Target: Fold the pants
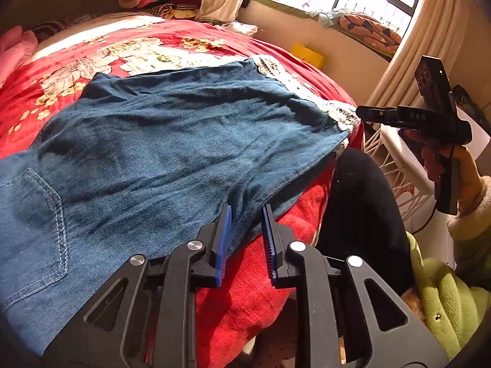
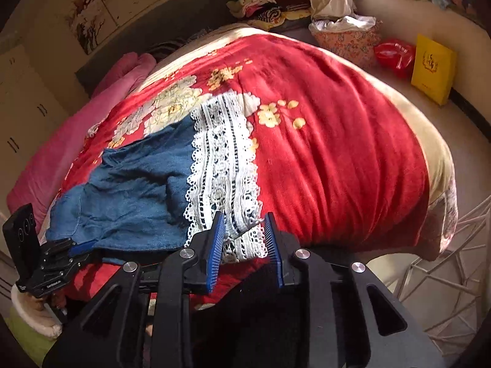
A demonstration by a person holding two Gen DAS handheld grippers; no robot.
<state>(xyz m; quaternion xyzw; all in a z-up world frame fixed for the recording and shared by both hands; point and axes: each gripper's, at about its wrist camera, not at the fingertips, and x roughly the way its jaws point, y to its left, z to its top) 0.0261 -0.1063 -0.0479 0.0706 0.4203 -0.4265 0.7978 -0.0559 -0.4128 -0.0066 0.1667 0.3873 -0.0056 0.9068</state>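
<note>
Blue denim pants [image 1: 184, 141] with a white lace hem [image 1: 337, 113] lie folded over on a red flowered blanket [image 1: 172, 33]. My left gripper [image 1: 246, 213] stands open at the near edge, the denim edge lying loose between its blue pads. In the right wrist view the lace hem [image 2: 221, 159] runs from the denim [image 2: 138, 184] down between the pads of my right gripper [image 2: 244, 214], which is open and does not pinch it. The left gripper [image 2: 83, 247] shows at the lower left by the denim edge. The right gripper [image 1: 363, 112] shows by the lace corner.
A pink quilt [image 2: 61, 159] lies along the bed's far side. Stacked clothes [image 2: 260, 6] sit at the head. A yellow box [image 2: 432, 67] and red bag [image 2: 396, 55] stand on the floor. A white wire frame [image 2: 445, 263] is beside the bed. A person's dark leg [image 1: 362, 214] presses the bed edge.
</note>
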